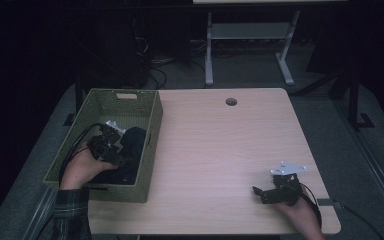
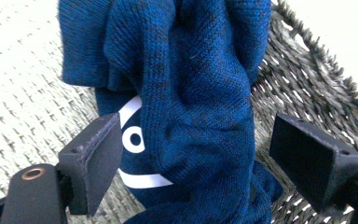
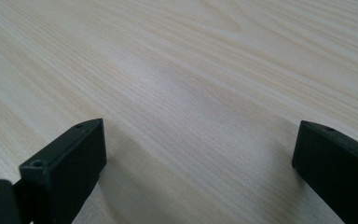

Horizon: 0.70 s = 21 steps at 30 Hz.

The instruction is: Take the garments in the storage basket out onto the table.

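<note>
A dark blue knitted garment [image 2: 191, 93] with a white printed mark lies crumpled in a green woven basket [image 1: 152, 105] at the table's left. My left gripper [image 1: 116, 150] reaches into the basket; in the left gripper view [image 2: 196, 163] its jaws stand wide apart on either side of the bunched cloth [image 1: 132, 145] without pinching it. My right gripper [image 1: 266, 194] rests low over the bare wood near the table's front right, held by a hand, open with nothing between its jaws [image 3: 198, 172].
The light wooden table [image 1: 220, 150] has a round cable hole [image 1: 231, 101] near its far edge. Beyond it stand a white desk frame [image 1: 245, 40] and cables on the dark floor. A cable trails from each gripper.
</note>
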### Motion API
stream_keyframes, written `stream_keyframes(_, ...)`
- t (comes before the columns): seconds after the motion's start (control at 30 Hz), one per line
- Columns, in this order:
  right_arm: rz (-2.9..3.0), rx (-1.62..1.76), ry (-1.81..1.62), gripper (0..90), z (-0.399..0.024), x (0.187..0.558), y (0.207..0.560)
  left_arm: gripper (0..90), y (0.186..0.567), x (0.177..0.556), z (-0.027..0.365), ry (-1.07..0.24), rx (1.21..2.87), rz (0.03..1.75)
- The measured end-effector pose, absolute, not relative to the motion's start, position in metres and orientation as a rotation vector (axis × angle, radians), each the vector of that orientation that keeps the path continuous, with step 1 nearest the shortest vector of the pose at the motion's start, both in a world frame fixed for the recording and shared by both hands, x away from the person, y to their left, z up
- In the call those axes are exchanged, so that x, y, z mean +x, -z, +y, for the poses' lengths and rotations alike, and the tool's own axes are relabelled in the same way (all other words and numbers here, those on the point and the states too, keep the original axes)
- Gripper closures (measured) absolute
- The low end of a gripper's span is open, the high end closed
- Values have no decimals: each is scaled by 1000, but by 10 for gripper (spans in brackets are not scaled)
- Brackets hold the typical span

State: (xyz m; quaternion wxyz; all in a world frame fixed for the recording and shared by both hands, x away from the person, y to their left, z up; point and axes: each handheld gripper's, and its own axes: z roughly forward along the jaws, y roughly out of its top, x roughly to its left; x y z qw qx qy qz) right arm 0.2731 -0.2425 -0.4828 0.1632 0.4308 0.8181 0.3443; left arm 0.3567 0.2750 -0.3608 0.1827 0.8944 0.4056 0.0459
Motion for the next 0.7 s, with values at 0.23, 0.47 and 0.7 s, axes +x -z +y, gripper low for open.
stream_keyframes(0.23,2333,1229,-982,25,-243,273,483,167,374,362,274,-84,2546,1172)
stream_keyframes(0.47,2333,1229,-982,25,-242,273,483,167,383,365,272,-58,2563,1183)
stream_keyframes(0.7,2333,1230,-982,25,-242,273,483,213,388,366,269,-44,2579,1184)
